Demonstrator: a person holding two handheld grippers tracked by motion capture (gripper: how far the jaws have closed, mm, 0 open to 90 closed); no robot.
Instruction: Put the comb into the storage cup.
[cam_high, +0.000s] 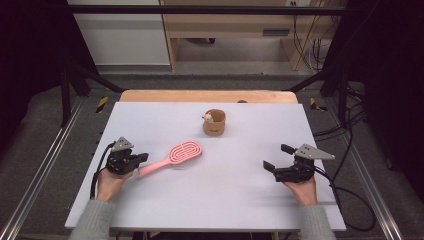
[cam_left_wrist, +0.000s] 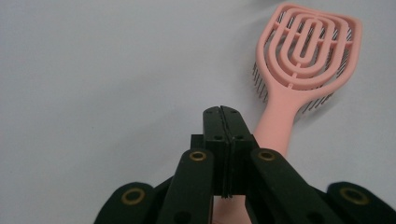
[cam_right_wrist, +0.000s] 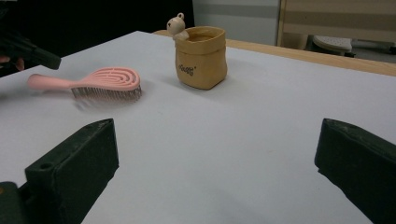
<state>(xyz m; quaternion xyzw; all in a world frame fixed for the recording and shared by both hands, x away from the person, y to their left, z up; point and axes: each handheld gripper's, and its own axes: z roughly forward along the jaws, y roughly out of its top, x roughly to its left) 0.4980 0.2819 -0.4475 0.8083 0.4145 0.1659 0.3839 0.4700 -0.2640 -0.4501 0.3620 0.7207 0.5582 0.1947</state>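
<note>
A pink hairbrush (cam_high: 182, 152) (cam_left_wrist: 306, 51) (cam_right_wrist: 107, 81) lies bristles down on the white table, left of centre, its handle pointing toward my left gripper (cam_high: 144, 157) (cam_left_wrist: 222, 112). That gripper is shut with nothing between its jaws, and its tip hovers just over the handle's end. A tan pouch-shaped cup (cam_high: 215, 123) (cam_right_wrist: 201, 58) with a small bear figure on its rim stands upright at the middle back. At the right front, my right gripper (cam_high: 276, 156) (cam_right_wrist: 217, 135) rests open, its jaws wide apart and pointing toward the cup and brush.
The white table top (cam_high: 225, 200) sits on a wooden board whose strip shows at the far edge (cam_high: 210, 96). Black frame posts and cables flank both sides. In the right gripper view the left gripper (cam_right_wrist: 46, 58) shows at the upper left.
</note>
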